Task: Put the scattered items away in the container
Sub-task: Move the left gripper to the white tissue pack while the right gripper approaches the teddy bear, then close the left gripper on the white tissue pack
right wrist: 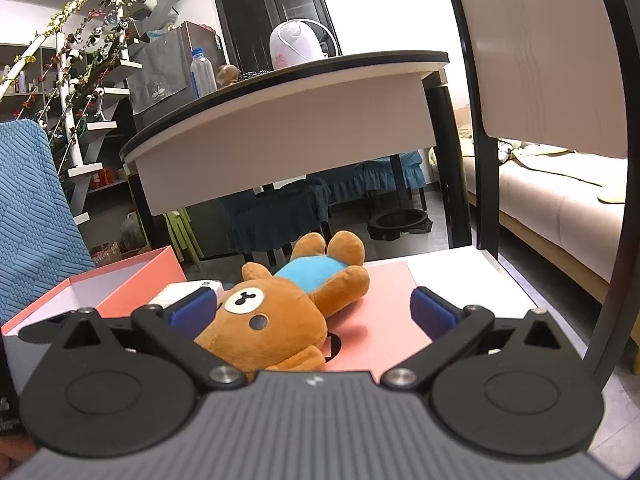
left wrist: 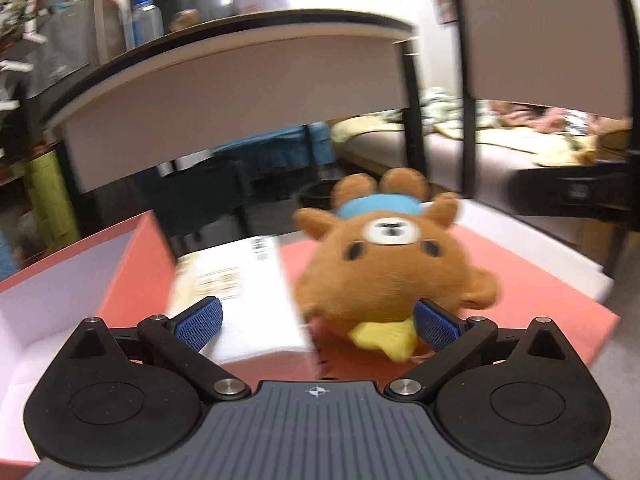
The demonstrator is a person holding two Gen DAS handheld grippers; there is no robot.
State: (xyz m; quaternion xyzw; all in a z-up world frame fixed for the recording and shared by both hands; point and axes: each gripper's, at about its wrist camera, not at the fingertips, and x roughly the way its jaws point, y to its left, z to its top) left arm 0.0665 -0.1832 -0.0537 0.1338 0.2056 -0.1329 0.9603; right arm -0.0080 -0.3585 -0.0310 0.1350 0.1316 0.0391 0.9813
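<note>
The plush bear (right wrist: 280,316) lies on its back across the pink lid (right wrist: 384,320), head toward the frame's bottom, feet up-centre; both tools, left (left wrist: 318,322) and right (right wrist: 314,312), gape apart

Indoor room light, moderately bright. In the left wrist view, motion blur smears almost everything: the brown plush bear with a blue shirt (left wrist: 384,268), the white rectangular box (left wrist: 248,300) beside it and the background furniture have soft, streaked edges. A blown-out white patch of glare fills the top centre.

The right wrist view is sharp. The bear (right wrist: 280,312) lies crisply on the flat pink card sheet (right wrist: 380,320), casting a soft shadow toward its near edge. The white wall behind is overexposed. Under the curved white table (right wrist: 288,128) it is dim. Fisheye distortion bends straight edges near both frames' borders, and corners darken.
</note>
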